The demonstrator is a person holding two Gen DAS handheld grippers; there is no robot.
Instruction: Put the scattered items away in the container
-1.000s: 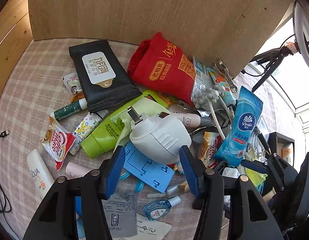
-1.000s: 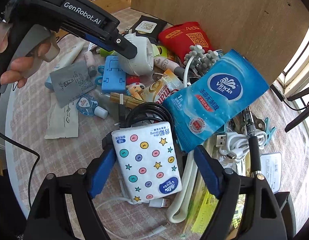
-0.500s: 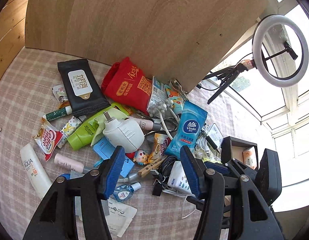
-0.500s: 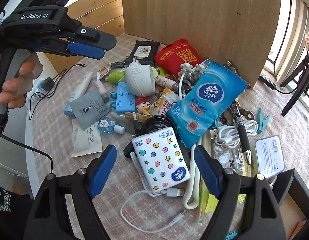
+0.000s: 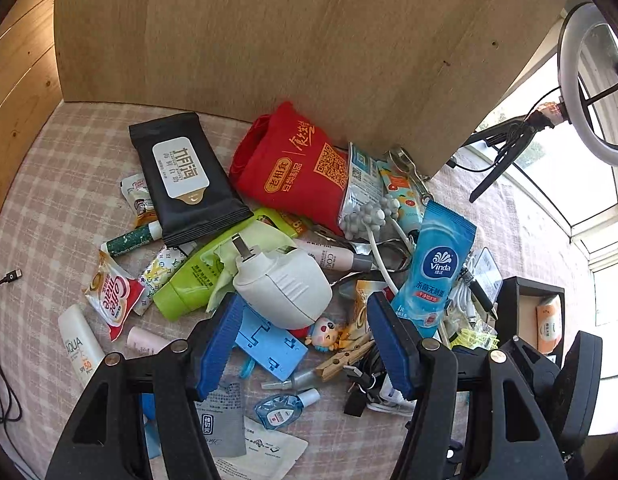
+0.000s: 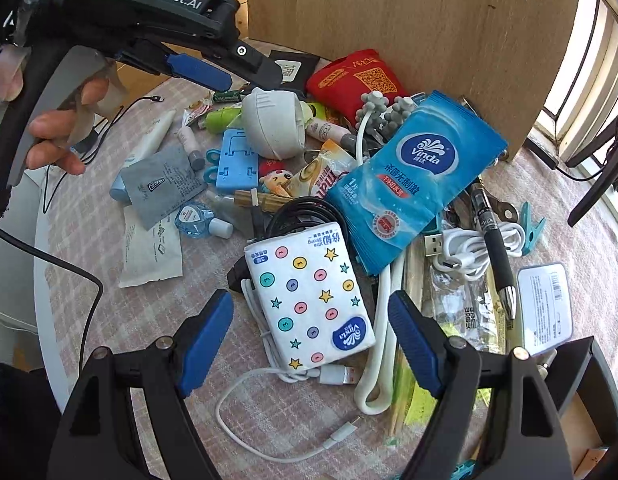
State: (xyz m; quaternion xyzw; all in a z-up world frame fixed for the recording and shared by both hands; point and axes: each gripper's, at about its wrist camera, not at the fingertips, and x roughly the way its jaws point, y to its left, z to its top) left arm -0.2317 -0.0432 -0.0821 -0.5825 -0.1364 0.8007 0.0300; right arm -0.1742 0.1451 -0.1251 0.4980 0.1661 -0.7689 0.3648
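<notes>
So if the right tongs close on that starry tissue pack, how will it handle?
The tissue pack looks soft, so it will probably squash between the right tongs rather than resist. Likely light for its size. Its glossy wrap may slip, and the white cable lying partly under it could drag along.

The table [image 5: 49,200] is covered with a woven checked cloth, matt and a little rough. Behind it, at 12 o'clock, stands a wood-grain board [image 5: 289,40] with a smooth, dull face. The black wipes pack [image 5: 185,180] is glossy plastic film, and the blue Vinda sachet [image 6: 413,176] is shiny, wrinkled foil-like film. The red bag [image 5: 297,168] looks like soft matt cloth. The white plug-in device [image 5: 285,288] is smooth hard plastic with ribbed lines. The tissue pack [image 6: 309,300] has a thin glossy wrap. At 3 o'clock, the pen [image 6: 495,248] has a shiny metal tip. The clothespin [image 5: 345,358] is bare wood.
</notes>
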